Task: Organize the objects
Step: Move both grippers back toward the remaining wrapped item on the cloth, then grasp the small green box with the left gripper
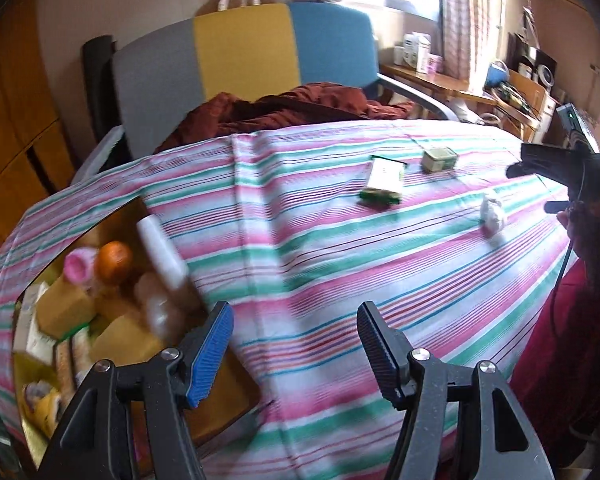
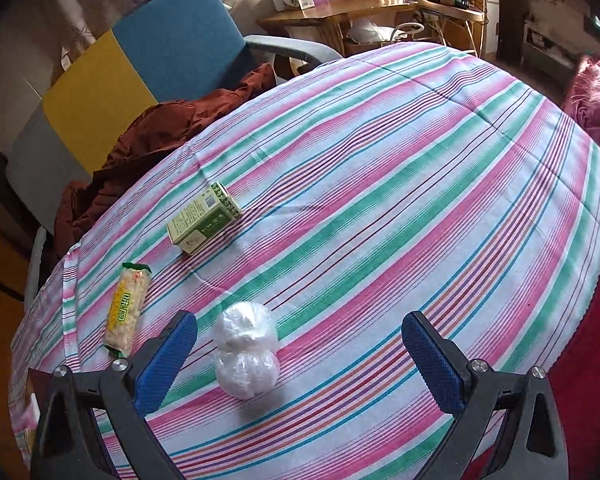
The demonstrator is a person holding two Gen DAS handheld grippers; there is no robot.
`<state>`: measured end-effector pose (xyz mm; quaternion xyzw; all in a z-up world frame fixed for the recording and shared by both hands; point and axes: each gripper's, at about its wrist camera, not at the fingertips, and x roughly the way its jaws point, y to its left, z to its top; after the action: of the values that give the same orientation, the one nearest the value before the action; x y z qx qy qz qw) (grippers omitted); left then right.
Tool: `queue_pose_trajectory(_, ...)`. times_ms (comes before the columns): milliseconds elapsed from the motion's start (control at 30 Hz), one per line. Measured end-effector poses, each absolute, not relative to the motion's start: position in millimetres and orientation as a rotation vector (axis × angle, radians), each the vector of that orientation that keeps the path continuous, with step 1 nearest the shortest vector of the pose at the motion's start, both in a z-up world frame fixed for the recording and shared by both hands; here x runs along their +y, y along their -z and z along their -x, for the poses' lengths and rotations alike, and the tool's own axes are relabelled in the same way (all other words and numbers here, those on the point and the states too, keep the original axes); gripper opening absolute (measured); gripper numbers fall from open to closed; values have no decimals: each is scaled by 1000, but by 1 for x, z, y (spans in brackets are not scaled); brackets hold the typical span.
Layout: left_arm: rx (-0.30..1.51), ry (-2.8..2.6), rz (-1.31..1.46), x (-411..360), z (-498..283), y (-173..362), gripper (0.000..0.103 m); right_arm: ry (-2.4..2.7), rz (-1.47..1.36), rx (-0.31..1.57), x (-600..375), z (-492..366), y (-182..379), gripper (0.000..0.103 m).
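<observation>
Left wrist view: the left gripper (image 1: 296,348) stood wide open and empty just beside the gold box (image 1: 236,396), which already held an orange (image 1: 114,262) and several packets. Right wrist view: the right gripper (image 2: 300,364), also wide open and empty, flanked the plastic-wrapped bundle (image 2: 246,354); the snack bar (image 2: 127,308) and green carton (image 2: 204,218) lay beyond it on the striped cloth (image 2: 380,184), apparently the three items still unsorted.

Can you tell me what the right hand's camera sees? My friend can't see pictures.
The open right gripper hovers over a striped tablecloth, with a white plastic-wrapped bundle lying just ahead between its blue fingers. Farther off to the left lie a yellow snack packet and a small green box.
</observation>
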<state>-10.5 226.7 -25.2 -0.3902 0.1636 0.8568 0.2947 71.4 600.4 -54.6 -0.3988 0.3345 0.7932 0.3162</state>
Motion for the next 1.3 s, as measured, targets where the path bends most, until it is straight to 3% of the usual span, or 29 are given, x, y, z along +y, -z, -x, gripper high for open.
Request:
queue_pose_trajectory(400,523,-2181,1057,307,29,43,67,-2062,1002,1022,610,-84,59,103)
queue_pose_trajectory(467,521,-2166,1065,317,35,46,72,-2067,1012,1020,608,-82,59,103)
queue_pose_trajectory(800,502,-2129,1078,372,76,56,80,-2079,1046,1036,606,-77,64,103)
queue_pose_trajectory(1300,677,-2073,1011,447,126,93,82,-2067,1100,1037,606,-70,72,103)
